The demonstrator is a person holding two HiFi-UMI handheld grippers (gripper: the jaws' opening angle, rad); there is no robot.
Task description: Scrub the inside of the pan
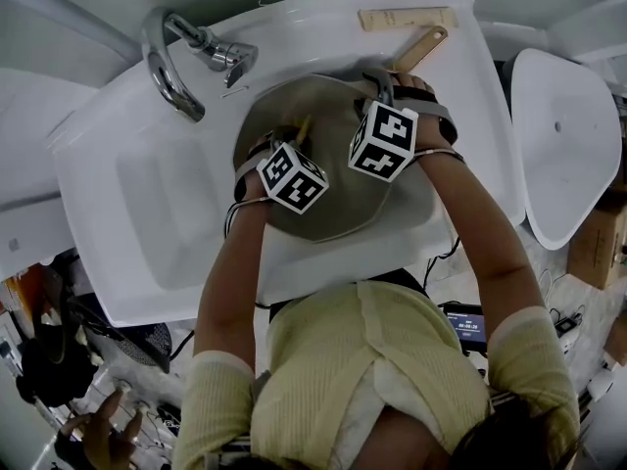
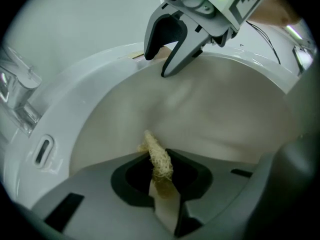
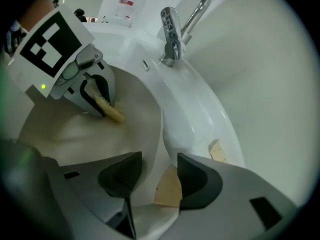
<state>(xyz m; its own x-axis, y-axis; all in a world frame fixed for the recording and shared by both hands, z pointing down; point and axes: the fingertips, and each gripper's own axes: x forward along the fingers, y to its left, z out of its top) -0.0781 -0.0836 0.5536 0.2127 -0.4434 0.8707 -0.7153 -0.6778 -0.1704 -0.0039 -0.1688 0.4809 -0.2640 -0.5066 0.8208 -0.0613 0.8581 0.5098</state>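
Note:
A round pan with a beige inside (image 1: 328,209) lies in the white sink (image 1: 137,204); its wooden handle (image 1: 421,47) points to the back right. My left gripper (image 2: 161,173) is shut on a yellow loofah scrubber (image 2: 158,156), whose tip rests against the pan's inner wall (image 2: 210,119). My right gripper (image 3: 155,176) is open at the handle side, its jaws on either side of the pan's rim (image 3: 161,139) without pressing on it. The wooden handle's root (image 3: 167,188) shows between them. Each gripper appears in the other's view: the right gripper (image 2: 172,51) and the left gripper (image 3: 97,96) with the loofah (image 3: 113,112).
A chrome faucet (image 1: 181,57) stands at the sink's back left. A flat wooden piece (image 1: 407,18) lies on the back ledge. A second white basin (image 1: 563,145) stands to the right. A bottle (image 3: 125,4) stands behind the faucet (image 3: 172,29).

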